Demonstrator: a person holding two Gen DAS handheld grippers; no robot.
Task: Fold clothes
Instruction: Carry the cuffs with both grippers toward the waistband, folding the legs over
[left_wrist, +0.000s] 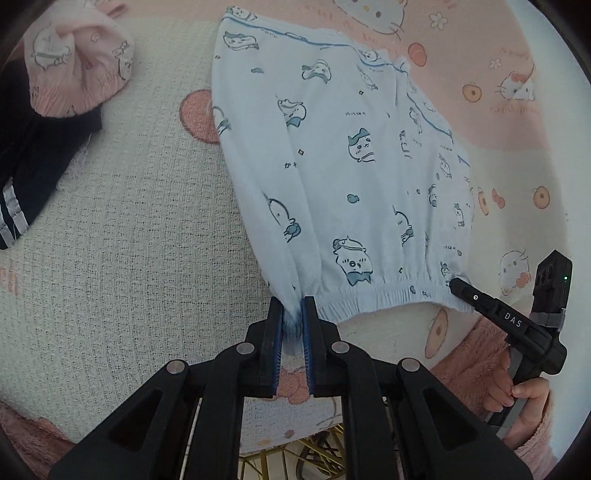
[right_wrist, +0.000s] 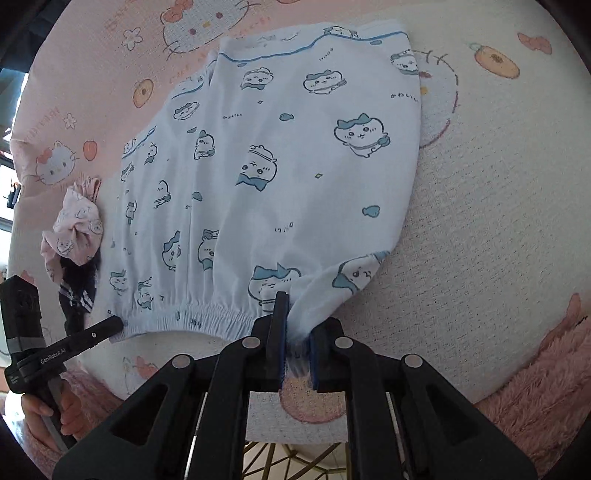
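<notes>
Left gripper (left_wrist: 293, 325): pinched tight on one elastic waistband corner.
Right gripper (right_wrist: 297, 345): clamped on the other corner.
Shorts (left_wrist: 332, 166): pale blue, cartoon-printed, soft cotton, spread flat on blanket.
Blanket (left_wrist: 129, 221): cream waffle-textured knit.

Lay spread on the patterned blanket (left_wrist: 147, 221): pale-blue cartoon-print shorts (left_wrist: 343, 177), apparently folded in half, elastic waistband (left_wrist: 380, 295) stretched taut, both corners pinched.

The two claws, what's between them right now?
The blue shorts' gathered waistband spans from left claw to right claw, seen in both views.
</notes>
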